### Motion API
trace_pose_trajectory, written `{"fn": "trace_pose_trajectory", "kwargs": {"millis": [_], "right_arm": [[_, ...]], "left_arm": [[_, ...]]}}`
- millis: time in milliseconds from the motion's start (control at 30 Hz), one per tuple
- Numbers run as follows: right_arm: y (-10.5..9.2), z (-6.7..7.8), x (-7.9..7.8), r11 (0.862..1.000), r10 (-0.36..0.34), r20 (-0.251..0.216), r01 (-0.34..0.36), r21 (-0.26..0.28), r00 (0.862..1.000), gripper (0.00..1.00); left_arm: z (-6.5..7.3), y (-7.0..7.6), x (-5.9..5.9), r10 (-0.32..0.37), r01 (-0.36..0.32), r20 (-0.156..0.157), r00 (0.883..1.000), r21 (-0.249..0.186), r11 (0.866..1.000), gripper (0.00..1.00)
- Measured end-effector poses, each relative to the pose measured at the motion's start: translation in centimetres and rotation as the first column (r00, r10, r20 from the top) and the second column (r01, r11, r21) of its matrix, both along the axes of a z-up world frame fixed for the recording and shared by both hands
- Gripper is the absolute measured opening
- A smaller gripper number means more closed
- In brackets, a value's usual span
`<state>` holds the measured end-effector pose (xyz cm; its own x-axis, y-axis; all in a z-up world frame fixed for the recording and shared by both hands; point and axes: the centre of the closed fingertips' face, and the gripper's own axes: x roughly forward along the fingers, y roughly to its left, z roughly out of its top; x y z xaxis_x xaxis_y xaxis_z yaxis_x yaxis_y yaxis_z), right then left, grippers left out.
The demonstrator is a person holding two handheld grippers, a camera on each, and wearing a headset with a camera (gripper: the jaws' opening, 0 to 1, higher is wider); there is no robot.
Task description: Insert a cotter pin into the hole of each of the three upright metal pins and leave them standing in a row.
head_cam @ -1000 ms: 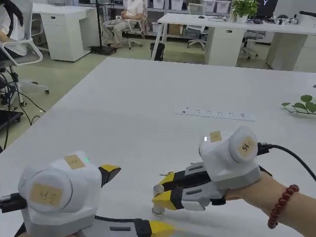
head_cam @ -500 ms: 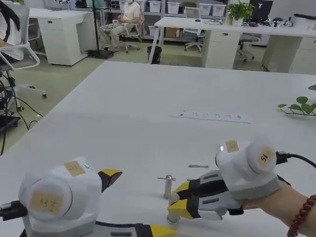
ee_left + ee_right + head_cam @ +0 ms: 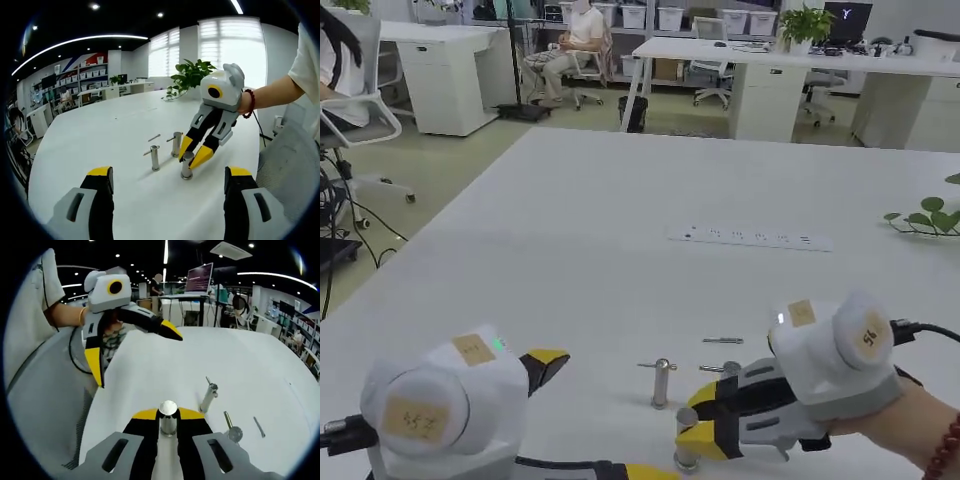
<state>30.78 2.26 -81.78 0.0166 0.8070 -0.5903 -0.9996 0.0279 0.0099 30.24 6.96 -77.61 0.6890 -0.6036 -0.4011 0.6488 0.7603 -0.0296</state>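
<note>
On the white workbench [image 3: 620, 250] our right gripper [image 3: 696, 420] clamps an upright silver metal pin [image 3: 168, 416]. Our left gripper [image 3: 167, 175] gapes wide; we see a second silver pin [image 3: 661, 382] just beyond the right tips.

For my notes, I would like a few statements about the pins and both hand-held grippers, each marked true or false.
1. The right hand-held gripper is shut on an upright metal pin. True.
2. The left hand-held gripper holds a cotter pin. False: its jaws stand wide open with nothing between them.
3. A loose cotter pin lies on the table. True.
4. The pins that are not held lie flat. False: the other two metal pins stand upright.
5. A power strip lies on the table beyond the pins. True.
</note>
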Motion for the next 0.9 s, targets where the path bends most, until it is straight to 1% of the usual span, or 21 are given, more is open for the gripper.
{"fn": "trace_pose_trajectory", "kwargs": {"millis": [100,133,300,567,800,900], "right_arm": [[-0.40,-0.51,-0.17,1.000,0.018,0.008,-0.018,-0.025,1.000,0.13],[-0.32,-0.31,-0.15,1.000,0.016,0.005,-0.016,-0.009,1.000,0.13],[-0.80,-0.40,-0.14,0.999,0.028,0.009,-0.028,-0.016,1.000,0.14],[-1.02,-0.36,-0.25,0.998,0.065,0.013,-0.065,-0.002,0.998,0.14],[-0.98,-0.36,-0.15,0.996,0.088,-0.006,-0.088,0.004,0.996,0.15],[-0.97,-0.30,-0.01,0.997,0.078,-0.014,-0.078,0.017,0.997,0.19]], "left_arm": [[-0.05,0.01,-0.01,0.000,0.000,-0.002,1.000,0.001,1.000,0.92],[-0.06,0.02,-0.02,0.000,0.000,-0.002,1.000,0.002,1.000,0.92],[-0.15,0.03,-0.01,-0.001,0.001,-0.005,1.000,0.007,1.000,0.92],[-0.38,-0.10,-0.08,-0.006,0.006,-0.011,1.000,0.018,1.000,0.91],[-0.54,-0.06,-0.14,-0.008,0.008,-0.014,1.000,0.027,1.000,0.92],[-0.62,0.00,-0.12,-0.007,0.007,-0.017,1.000,0.031,1.000,0.92]]}}
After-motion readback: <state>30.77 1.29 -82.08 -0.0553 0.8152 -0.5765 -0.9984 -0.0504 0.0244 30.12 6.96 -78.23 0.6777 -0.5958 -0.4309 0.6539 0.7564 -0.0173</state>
